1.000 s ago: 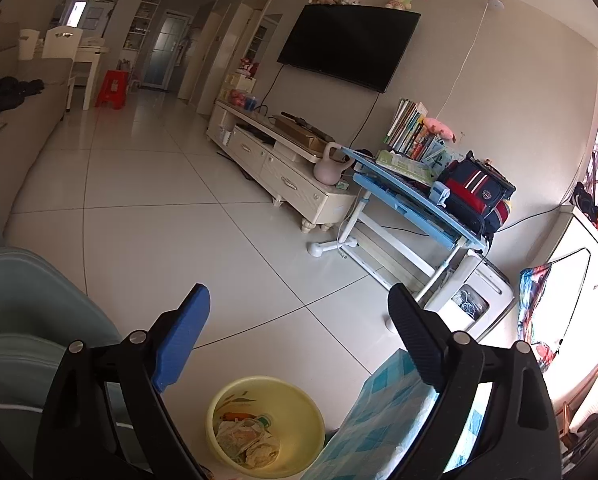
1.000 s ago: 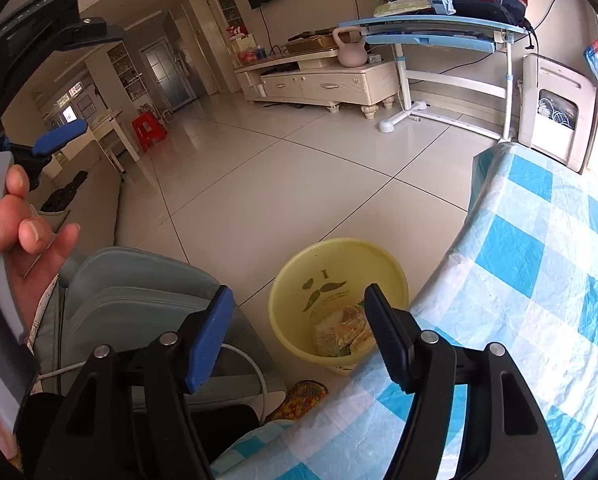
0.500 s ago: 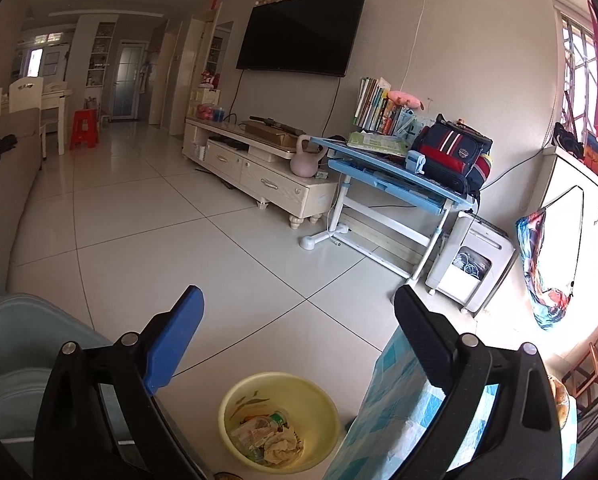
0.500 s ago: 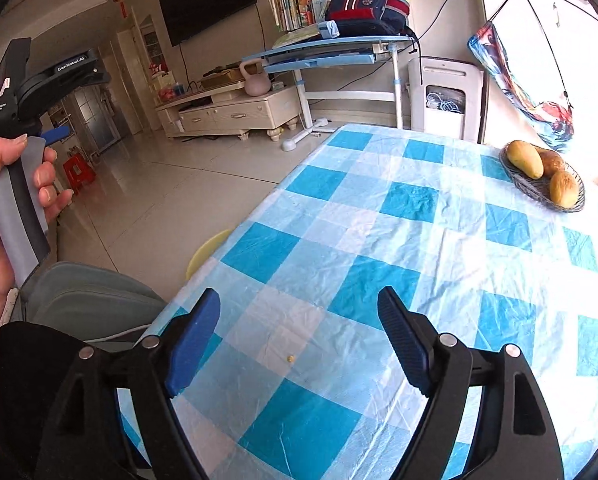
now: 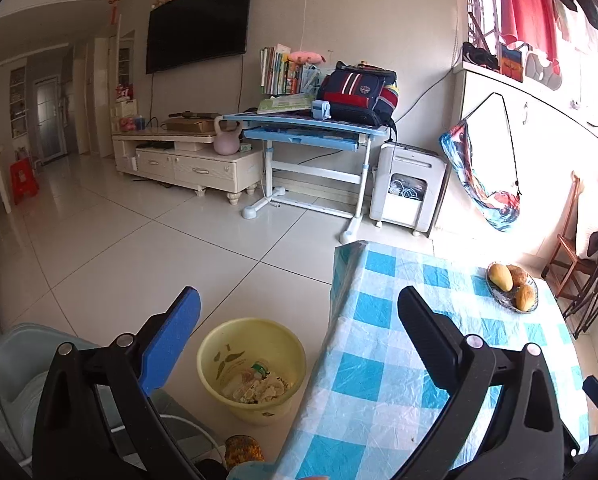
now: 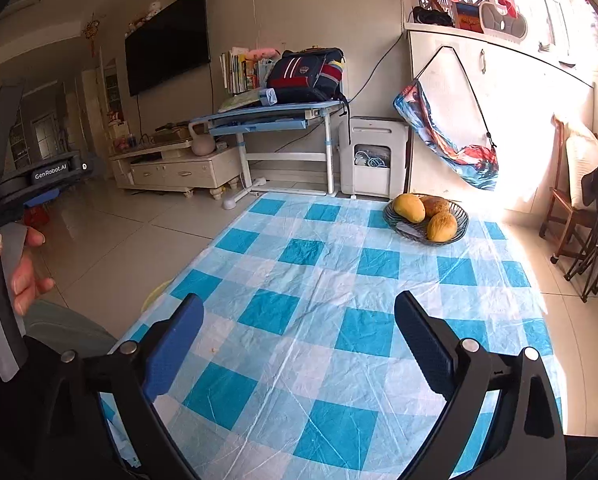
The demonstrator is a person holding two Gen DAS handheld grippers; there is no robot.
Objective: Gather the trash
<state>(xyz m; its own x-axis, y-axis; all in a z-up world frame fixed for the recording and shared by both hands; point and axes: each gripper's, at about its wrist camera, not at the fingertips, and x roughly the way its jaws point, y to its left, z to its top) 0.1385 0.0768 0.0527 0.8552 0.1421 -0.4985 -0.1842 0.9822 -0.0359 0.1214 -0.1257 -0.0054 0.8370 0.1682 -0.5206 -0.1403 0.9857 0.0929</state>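
Note:
A yellow bin (image 5: pixel 255 364) holding crumpled trash (image 5: pixel 255 384) stands on the floor beside the table with the blue-checked cloth (image 5: pixel 399 360). My left gripper (image 5: pixel 299 312) is open and empty, held above the bin and the table's left edge. My right gripper (image 6: pixel 299 316) is open and empty above the checked cloth (image 6: pixel 339 300). A tiny crumb (image 6: pixel 215 349) lies on the cloth near the right gripper's left finger. Only a sliver of the bin's rim (image 6: pixel 155 292) shows past the table edge in the right wrist view.
A bowl of mangoes (image 6: pixel 425 216) sits at the table's far side. A grey-green chair (image 5: pixel 15 372) stands left of the bin. A blue desk (image 5: pixel 307 132), a TV cabinet (image 5: pixel 187 160) and a white appliance (image 5: pixel 407 188) line the far wall. A wooden chair (image 6: pixel 567 208) stands at right.
Both grippers have swung right and tilted up. The right wrist view went from the bin to the tabletop and the mango bowl. The left view now takes in the table too.

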